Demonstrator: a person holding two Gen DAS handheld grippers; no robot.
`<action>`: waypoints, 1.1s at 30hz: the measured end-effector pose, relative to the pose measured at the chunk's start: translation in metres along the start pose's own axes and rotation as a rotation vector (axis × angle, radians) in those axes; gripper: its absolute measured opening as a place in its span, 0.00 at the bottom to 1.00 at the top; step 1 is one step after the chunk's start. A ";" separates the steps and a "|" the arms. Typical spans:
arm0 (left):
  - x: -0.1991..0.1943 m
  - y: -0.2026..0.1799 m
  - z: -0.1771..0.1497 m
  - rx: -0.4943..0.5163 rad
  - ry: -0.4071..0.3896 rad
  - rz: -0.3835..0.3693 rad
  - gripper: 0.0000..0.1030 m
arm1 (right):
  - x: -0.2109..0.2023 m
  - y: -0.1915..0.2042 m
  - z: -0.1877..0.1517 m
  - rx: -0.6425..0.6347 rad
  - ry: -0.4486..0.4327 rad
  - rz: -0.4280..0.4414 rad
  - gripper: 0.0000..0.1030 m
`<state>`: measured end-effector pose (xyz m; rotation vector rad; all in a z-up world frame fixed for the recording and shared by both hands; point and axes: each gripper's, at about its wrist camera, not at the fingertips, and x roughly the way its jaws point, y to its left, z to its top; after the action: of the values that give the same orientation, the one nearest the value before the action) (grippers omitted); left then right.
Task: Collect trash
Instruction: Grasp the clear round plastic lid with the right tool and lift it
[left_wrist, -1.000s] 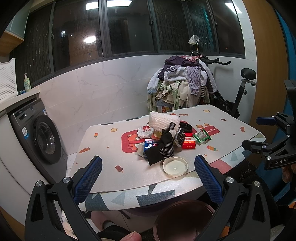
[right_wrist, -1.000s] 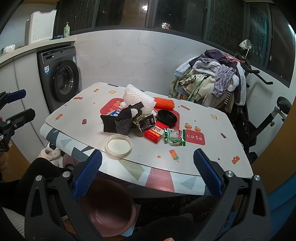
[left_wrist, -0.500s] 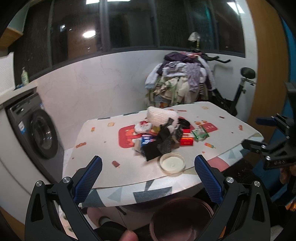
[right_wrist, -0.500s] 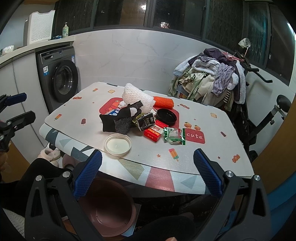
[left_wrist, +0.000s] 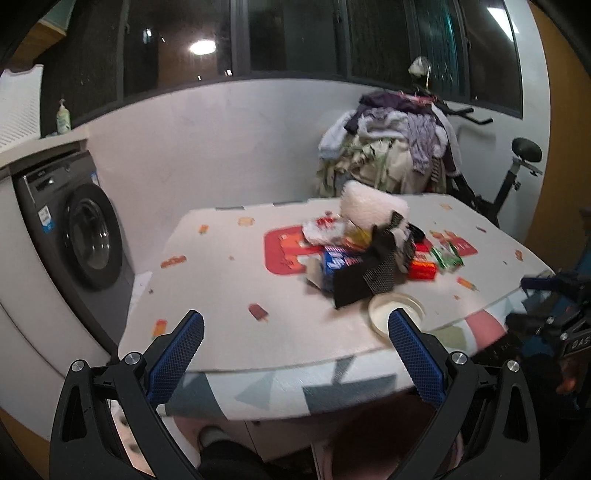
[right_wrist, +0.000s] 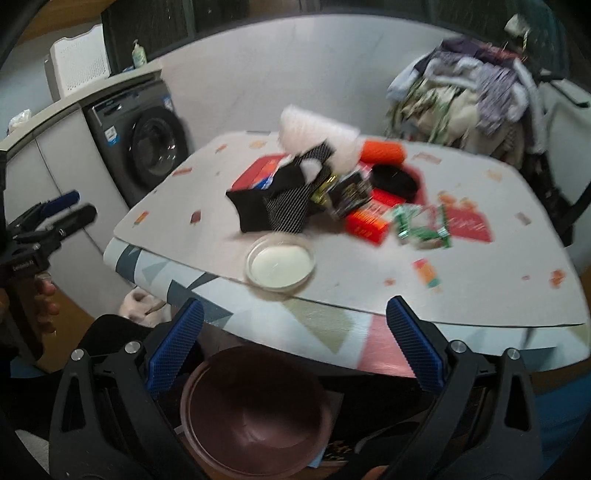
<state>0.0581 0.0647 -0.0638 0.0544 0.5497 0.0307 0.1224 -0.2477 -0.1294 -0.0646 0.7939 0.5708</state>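
Note:
A heap of trash lies mid-table: white foam netting (right_wrist: 314, 129), a black dotted pouch (right_wrist: 280, 206), a red box (right_wrist: 367, 223), a green wrapper (right_wrist: 421, 227), an orange foam sleeve (right_wrist: 382, 153), a black lid (right_wrist: 393, 181) and a blue pack (left_wrist: 338, 264). A shallow clear lid (right_wrist: 280, 264) rests near the front edge. A brown round bin (right_wrist: 255, 410) stands on the floor under that edge. My left gripper (left_wrist: 293, 349) and right gripper (right_wrist: 293, 341) both hang open and empty before the table edge, short of the heap.
The table (left_wrist: 221, 288) wears a patterned cloth. A washing machine (left_wrist: 81, 232) stands at the left. Behind the table an exercise bike (left_wrist: 517, 173) carries a pile of clothes (left_wrist: 395, 147). A white basket (right_wrist: 79, 70) sits on the counter.
Both grippers moved closer to the table; the right view has tipped down toward the lid and the bin. The left view swung left. Both stay open.

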 end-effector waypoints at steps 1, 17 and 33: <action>0.002 0.003 -0.001 -0.003 -0.012 0.013 0.95 | 0.007 0.002 0.001 -0.004 -0.001 -0.006 0.95; 0.058 0.029 -0.027 -0.058 0.100 -0.023 0.95 | 0.157 0.021 0.017 -0.033 0.142 0.020 0.95; 0.098 0.021 -0.025 -0.072 0.163 -0.123 0.92 | 0.154 0.014 0.022 -0.093 0.108 0.061 0.85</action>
<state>0.1285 0.0906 -0.1345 -0.0525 0.7139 -0.0659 0.2157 -0.1594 -0.2183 -0.1582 0.8765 0.6660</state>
